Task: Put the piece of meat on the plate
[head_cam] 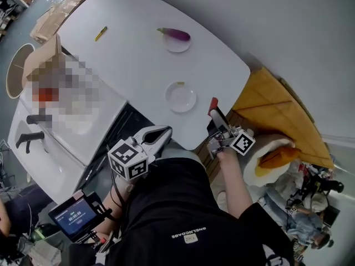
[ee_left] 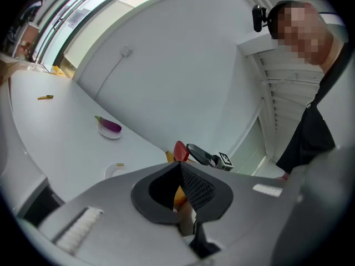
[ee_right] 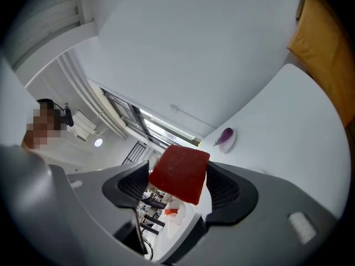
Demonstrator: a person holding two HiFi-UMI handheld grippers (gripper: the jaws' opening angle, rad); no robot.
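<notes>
Eggplant [head_cam: 175,34] on far plate [head_cam: 178,46], near plate [head_cam: 181,98] by table [head_cam: 127,54] edge, perhaps a pen [head_cam: 100,33] far left

1. The meat [ee_right: 178,172] reads to me as deep red, mid-frame.
2. The plate [head_cam: 181,97], at centre, is white, on a white table [head_cam: 127,60].
3. The eggplant [head_cam: 176,35], top centre, is glossy purple.
4. The cube [head_cam: 128,160], lower left, bears black-and-white squares.
5. The right gripper [ee_right: 178,170] has black, mesh-patterned pads [ee_right: 224,190].
6. The sheet [head_cam: 277,110] on the right is mustard yellow.
7. The shirt [head_cam: 183,215], bottom centre, is black with white lettering.
</notes>
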